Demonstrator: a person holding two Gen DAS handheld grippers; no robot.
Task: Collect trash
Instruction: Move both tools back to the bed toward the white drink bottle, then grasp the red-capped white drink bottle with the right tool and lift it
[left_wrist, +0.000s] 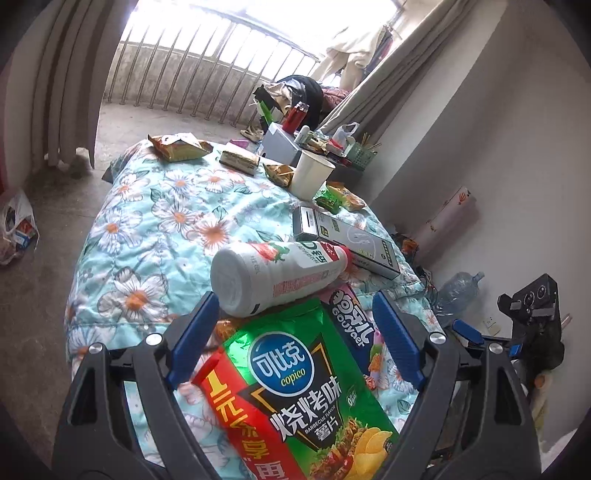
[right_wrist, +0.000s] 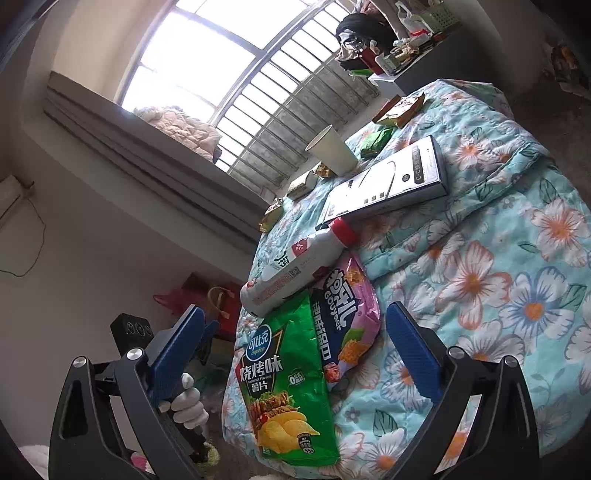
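A green barbecue chip bag (left_wrist: 303, 387) lies on the flowered quilt (left_wrist: 155, 236), between the wide-apart blue fingers of my left gripper (left_wrist: 295, 332), which is open and presses on nothing. Just beyond, a white strawberry drink bottle (left_wrist: 273, 273) lies on its side, partly on a pink snack bag (left_wrist: 349, 325). In the right wrist view the same chip bag (right_wrist: 284, 387), pink bag (right_wrist: 347, 317) and bottle (right_wrist: 295, 266) lie ahead of my right gripper (right_wrist: 295, 347), which is also open. A white-gloved hand (right_wrist: 188, 402) shows at its lower left.
Farther along the quilt lie a long white box (left_wrist: 347, 236), a paper cup (left_wrist: 310, 177) and several snack wrappers (left_wrist: 181, 147). A cluttered side table (left_wrist: 284, 144) stands beyond. A plastic bag (left_wrist: 18, 229) sits on the floor to the left, a water jug (left_wrist: 458, 288) by the wall.
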